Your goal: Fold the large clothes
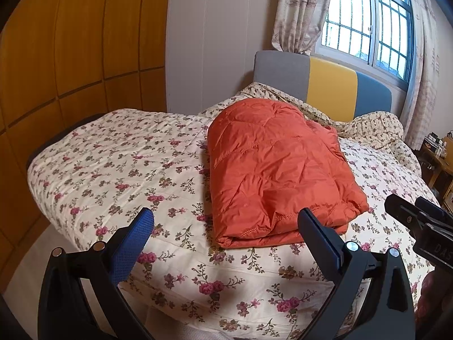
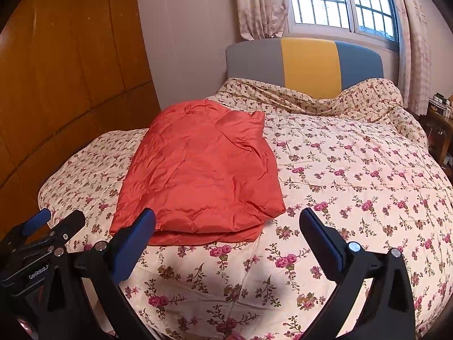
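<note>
Orange jacket (image 1: 271, 170) beyond parted hand-held grippers (image 1: 226, 226)

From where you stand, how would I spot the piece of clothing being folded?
Find the bed with the floral quilt and the grey, yellow and blue headboard. On the quilt, towards the wardrobe side, lies a folded orange quilted jacket. It is the only plain, shiny, single-colour thing there; everything around it is flower-printed.

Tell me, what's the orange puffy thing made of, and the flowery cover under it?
The orange jacket looks like thin, slightly shiny nylon-type fabric with soft filling: it has stitched quilt lines and crinkly wrinkles. The flowery bedspread looks like matte, cotton-like quilted cloth, printed with pink flowers, though that can't be certain.
</note>
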Action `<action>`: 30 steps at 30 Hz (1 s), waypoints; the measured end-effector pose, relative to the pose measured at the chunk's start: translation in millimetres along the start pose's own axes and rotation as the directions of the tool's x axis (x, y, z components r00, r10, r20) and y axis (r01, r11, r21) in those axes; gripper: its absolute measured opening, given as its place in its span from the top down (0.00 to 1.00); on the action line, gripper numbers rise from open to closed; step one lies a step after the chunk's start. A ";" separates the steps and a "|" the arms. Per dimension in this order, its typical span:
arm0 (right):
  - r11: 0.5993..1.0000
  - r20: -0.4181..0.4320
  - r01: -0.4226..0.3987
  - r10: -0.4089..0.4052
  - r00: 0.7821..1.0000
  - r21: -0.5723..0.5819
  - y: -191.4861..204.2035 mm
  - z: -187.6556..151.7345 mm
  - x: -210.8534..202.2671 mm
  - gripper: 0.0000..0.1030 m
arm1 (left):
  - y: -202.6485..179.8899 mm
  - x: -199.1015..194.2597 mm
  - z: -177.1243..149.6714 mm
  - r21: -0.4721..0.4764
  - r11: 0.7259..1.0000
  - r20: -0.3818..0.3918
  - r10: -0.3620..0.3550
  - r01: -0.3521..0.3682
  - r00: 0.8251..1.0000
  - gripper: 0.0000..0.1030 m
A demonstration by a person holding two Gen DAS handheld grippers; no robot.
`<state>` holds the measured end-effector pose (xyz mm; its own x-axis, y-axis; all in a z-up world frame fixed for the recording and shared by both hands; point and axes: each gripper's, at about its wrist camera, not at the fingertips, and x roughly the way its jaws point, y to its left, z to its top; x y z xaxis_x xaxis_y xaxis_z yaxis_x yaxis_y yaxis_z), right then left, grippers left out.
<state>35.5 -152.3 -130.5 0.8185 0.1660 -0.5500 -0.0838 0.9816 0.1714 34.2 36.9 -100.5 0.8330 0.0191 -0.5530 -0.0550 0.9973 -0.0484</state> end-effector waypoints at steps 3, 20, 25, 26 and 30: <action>1.000 -0.002 -0.002 0.002 1.000 0.000 -0.4 0.1 0.2 0.02 | 0.7 0.7 -0.5 -0.005 1.000 -0.004 -0.001 0.001 1.000 0.03; 1.000 -0.017 -0.005 0.005 1.000 0.006 1.4 -0.5 2.4 0.02 | 0.4 5.9 -4.2 -0.009 1.000 -0.034 -0.018 0.018 0.999 0.03; 1.000 -0.023 -0.005 0.006 1.000 0.009 1.1 -1.4 4.9 0.02 | 0.6 8.7 -6.2 -0.017 0.999 -0.053 -0.030 0.030 0.998 0.03; 1.000 -0.025 -0.006 0.006 1.000 0.009 1.1 -1.5 5.5 0.02 | 0.5 9.0 -6.7 -0.018 0.999 -0.057 -0.034 0.033 0.998 0.03; 1.000 -0.030 -0.008 0.008 1.000 0.014 0.6 -2.8 7.1 0.02 | -0.2 10.7 -8.8 -0.019 0.999 -0.070 -0.037 0.036 0.997 0.03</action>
<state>39.7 -150.3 -136.6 0.8005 0.1767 -0.5727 -0.0820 0.9788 0.1875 38.3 36.3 -113.6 0.7940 -0.0233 -0.6075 -0.0351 0.9958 -0.0842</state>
